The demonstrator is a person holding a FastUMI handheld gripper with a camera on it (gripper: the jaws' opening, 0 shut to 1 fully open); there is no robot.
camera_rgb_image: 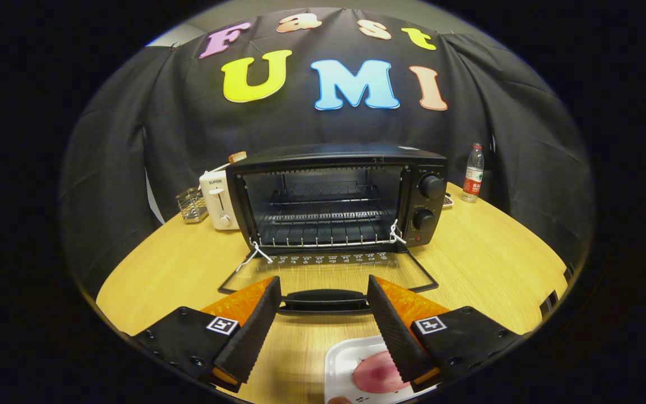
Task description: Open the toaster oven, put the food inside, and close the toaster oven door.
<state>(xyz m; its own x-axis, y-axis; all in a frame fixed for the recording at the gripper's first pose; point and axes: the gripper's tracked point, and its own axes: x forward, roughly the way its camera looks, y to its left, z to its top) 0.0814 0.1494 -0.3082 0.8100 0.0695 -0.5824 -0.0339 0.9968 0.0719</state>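
Nearest to the camera lies a white plate (338,359) at the near edge of the wooden table (485,264), and on it rests the food (372,375), a rounded pink piece with a smooth surface; the right finger covers part of it. Spread wide apart, the fingers of the gripper (323,296) hold nothing and press on nothing, so the jaws are released. Between the two fingertips, a little beyond them, sits the dark handle (324,299) of the oven door (328,272). This door is folded fully down and lies flat on the table, and its glass lets the wood show through. Behind it stands the toaster oven (337,196), black and box-shaped, in the middle of the table. Its cavity is open toward the camera and shows a wire rack (323,231) with thin metal bars, and two round knobs (430,186) stand one above the other on its right panel. Just beside the oven on its left stands a white toaster (217,199), and further left, near the table's far left edge, a small wire holder (191,205). Near the far right edge, apart from the oven, stands a clear plastic bottle (473,173) with a red label.
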